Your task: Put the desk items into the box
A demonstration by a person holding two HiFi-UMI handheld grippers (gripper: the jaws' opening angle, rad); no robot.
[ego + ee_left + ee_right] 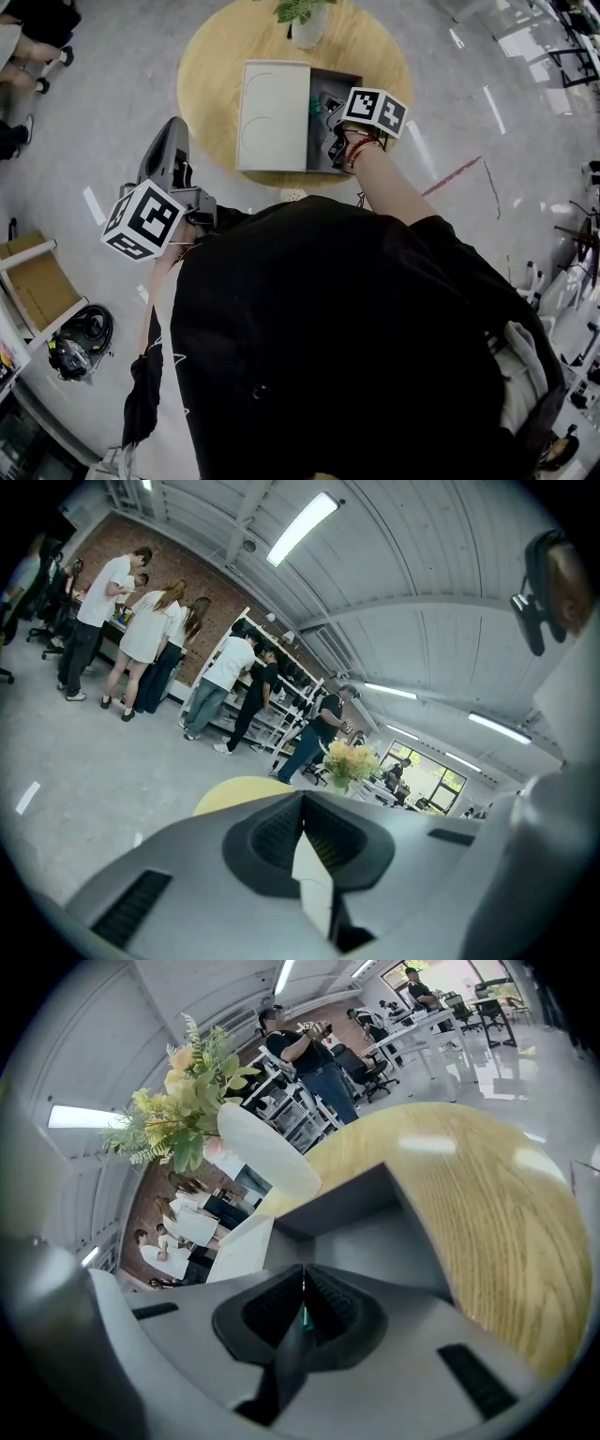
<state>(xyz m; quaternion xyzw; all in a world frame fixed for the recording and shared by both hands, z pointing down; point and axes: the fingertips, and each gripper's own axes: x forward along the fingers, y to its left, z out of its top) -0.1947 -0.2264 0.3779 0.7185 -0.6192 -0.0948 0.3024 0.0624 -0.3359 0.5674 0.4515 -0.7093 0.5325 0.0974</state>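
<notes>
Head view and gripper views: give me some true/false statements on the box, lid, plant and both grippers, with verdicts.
1. The white lid covers the left part of the box and leaves its right part open. True.
2. The left gripper is over the table. False: it is off the table, above the floor.
3. The right gripper is at the open part of the box. True.
4. The plant's vase stands inside the box. False: it stands on the table beyond the box.
5. The right gripper's jaws are wide apart. False: they are together.
</notes>
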